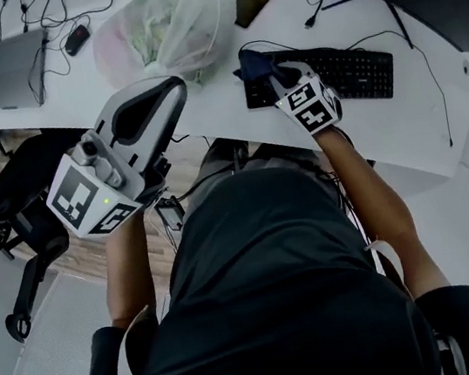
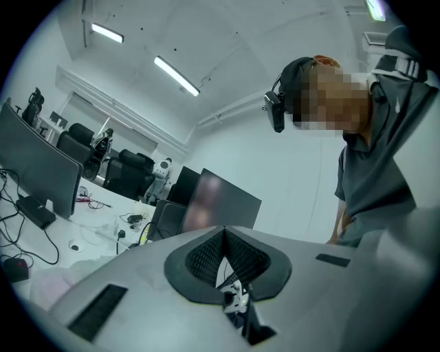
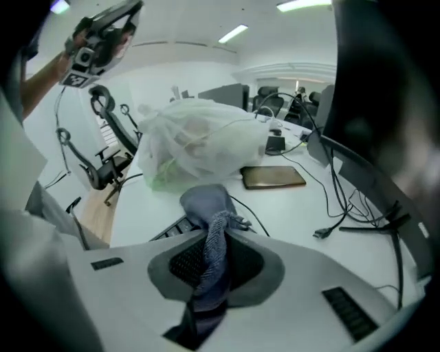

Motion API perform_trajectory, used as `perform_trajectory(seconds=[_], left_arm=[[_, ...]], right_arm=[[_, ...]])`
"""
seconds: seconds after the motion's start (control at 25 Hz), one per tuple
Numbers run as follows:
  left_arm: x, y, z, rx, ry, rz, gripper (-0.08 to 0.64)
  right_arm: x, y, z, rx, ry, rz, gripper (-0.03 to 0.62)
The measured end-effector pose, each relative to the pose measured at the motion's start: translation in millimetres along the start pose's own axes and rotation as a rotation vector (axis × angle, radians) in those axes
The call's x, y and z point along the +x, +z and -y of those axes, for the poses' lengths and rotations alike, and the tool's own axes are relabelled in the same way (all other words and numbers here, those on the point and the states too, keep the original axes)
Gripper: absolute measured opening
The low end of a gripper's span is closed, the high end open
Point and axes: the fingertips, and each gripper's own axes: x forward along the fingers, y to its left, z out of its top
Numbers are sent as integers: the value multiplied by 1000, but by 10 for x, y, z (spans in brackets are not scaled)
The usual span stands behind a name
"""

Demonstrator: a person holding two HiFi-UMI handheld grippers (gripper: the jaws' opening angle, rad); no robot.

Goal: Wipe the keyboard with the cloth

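The right gripper (image 1: 275, 75) pinches a blue-grey cloth (image 1: 256, 65) tightly between its jaws and presses it on the left end of the black keyboard (image 1: 351, 74) on the white desk (image 1: 72, 111). The left gripper (image 1: 168, 90) hangs over the near desk edge, jaws together and empty.

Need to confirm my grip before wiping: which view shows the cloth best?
The right gripper view: the blue cloth runs pinched between the jaws and bunches ahead of them. In the head view it is only a dark bunch at the left end of the keyboard. The left gripper view points upward and misses it.
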Motion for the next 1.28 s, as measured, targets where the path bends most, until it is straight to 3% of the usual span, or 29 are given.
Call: perform_trajectory(seconds=[0.08, 0.2, 0.28, 0.44, 0.52, 0.6, 0.72, 0.8, 0.96, 1.04, 1.12, 1.28], left_arm=[[31, 19, 52, 11, -14, 0, 5], [26, 32, 90, 8, -21, 7, 5], [11, 23, 62, -1, -19, 4, 5], [24, -28, 40, -8, -26, -18, 5], [54, -27, 62, -2, -34, -24, 5], [70, -4, 94, 8, -39, -22, 5], [43, 16, 73, 2, -34, -11, 5], [2, 2, 20, -10, -25, -10, 5], [-1, -31, -44, -19, -31, -14, 5], [37, -22, -33, -14, -41, -13, 5], [76, 12, -1, -5, -54, -5, 5], [102, 60, -1, -6, -71, 11, 5]], right_arm=[[44, -26, -52, 38, 23, -36, 49], [-34, -376, -742, -1, 156, -125, 49], [-50, -442, -982, -12, 203, -131, 49], [90, 161, -333, -42, 42, 24, 49], [221, 320, -35, -31, 12, 18, 49], [246, 266, -86, 5, 57, -23, 49], [85, -83, -613, -21, 165, -70, 49], [-19, -263, -743, -11, 188, -78, 49], [-144, -161, 45, 39, -25, -34, 49], [-143, -176, 324, 86, -76, -49, 49], [-156, -288, 132, 91, -30, -79, 49], [-186, -535, -817, 9, 187, -114, 49]])
